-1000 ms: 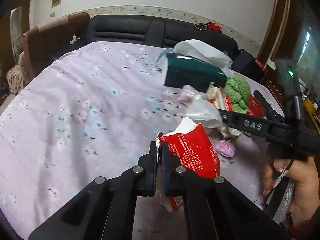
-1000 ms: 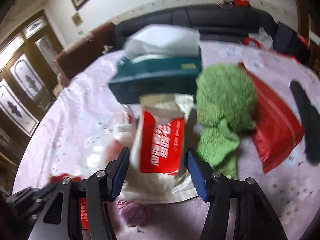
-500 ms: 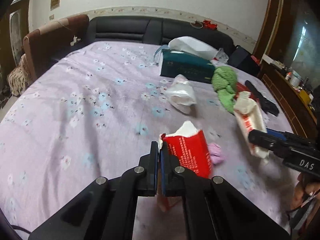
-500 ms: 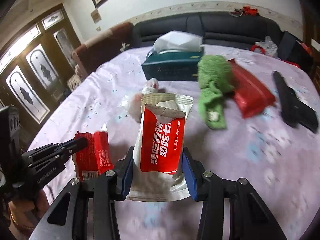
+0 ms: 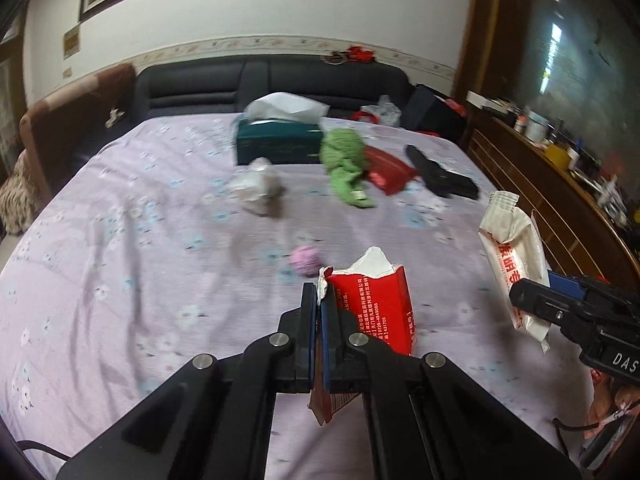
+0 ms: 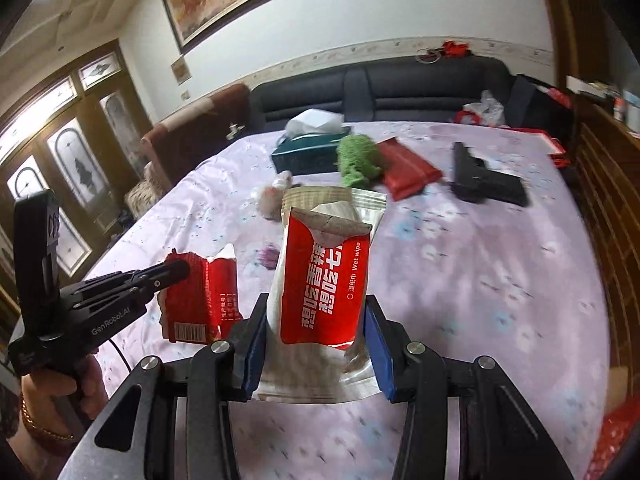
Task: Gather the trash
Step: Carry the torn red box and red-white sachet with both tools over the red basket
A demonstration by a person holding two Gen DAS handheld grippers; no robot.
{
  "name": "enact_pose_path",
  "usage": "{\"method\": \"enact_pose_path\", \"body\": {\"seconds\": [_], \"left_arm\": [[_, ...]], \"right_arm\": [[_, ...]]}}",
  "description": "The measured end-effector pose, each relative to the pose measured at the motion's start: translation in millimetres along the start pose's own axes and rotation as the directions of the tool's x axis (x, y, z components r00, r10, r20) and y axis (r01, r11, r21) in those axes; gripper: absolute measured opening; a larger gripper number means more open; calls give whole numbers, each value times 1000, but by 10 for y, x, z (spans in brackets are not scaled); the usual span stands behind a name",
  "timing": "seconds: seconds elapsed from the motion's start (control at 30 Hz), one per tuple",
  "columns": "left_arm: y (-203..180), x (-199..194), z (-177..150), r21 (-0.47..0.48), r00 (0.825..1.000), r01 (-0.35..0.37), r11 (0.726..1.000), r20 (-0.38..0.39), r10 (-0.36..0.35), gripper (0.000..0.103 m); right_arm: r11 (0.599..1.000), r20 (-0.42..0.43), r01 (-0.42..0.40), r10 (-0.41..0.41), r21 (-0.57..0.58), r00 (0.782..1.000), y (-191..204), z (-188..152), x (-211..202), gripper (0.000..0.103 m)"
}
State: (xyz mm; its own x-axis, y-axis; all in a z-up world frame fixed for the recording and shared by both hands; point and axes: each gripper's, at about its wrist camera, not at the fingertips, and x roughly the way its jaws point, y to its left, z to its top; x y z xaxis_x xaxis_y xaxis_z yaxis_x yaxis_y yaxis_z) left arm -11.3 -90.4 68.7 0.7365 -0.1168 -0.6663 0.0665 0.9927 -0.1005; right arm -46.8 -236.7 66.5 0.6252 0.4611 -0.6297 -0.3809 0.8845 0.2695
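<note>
While both packets hung above the bed (image 5: 120,240), the left gripper (image 5: 319,300) pinched the torn red paper packet (image 5: 374,304) flat; the right gripper (image 6: 316,332), fingers half-spread, squeezed the light, crushable red-and-white wet-wipe pouch (image 6: 324,280) by its sides.

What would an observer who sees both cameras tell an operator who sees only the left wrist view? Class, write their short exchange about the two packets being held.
Operator: My left tongs pinch a torn red packet. Is the white packet on my right truly gripped?
Observer: Yes. The right tongs press a blue pad against each of its sides.
Operator: What is on its front?
Observer: A red panel with "Wet wipe" printed on it.
Operator: Is there anything on my red packet that I cannot see?
Observer: A barcode near its bottom edge.
</note>
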Motion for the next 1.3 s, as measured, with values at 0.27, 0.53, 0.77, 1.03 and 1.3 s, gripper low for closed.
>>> {"method": "enact_pose_path", "body": {"seconds": [0.27, 0.53, 0.77, 1.03, 1.3], "left_arm": [[-501, -23, -58, 58, 999, 43, 997, -5, -42, 1], [-817, -77, -50, 112, 998, 66, 992, 5, -67, 1], [-1011, -128, -31, 144, 996, 83, 986, 16, -86, 1], [-1145, -177, -3, 166, 994, 100, 981, 24, -105, 1], [-1285, -220, 30, 190, 991, 119, 975, 33, -128, 1]], "right_arm": [[995, 26, 75, -77, 66, 997, -342, -267, -431, 48], [988, 52, 110, -117, 111, 992, -555, -449, -719, 48], [983, 73, 122, -133, 134, 988, -652, -489, -883, 48], [978, 95, 137, -154, 160, 984, -755, -527, -1079, 48], [972, 109, 151, -172, 180, 979, -834, -571, -1240, 48]]}}
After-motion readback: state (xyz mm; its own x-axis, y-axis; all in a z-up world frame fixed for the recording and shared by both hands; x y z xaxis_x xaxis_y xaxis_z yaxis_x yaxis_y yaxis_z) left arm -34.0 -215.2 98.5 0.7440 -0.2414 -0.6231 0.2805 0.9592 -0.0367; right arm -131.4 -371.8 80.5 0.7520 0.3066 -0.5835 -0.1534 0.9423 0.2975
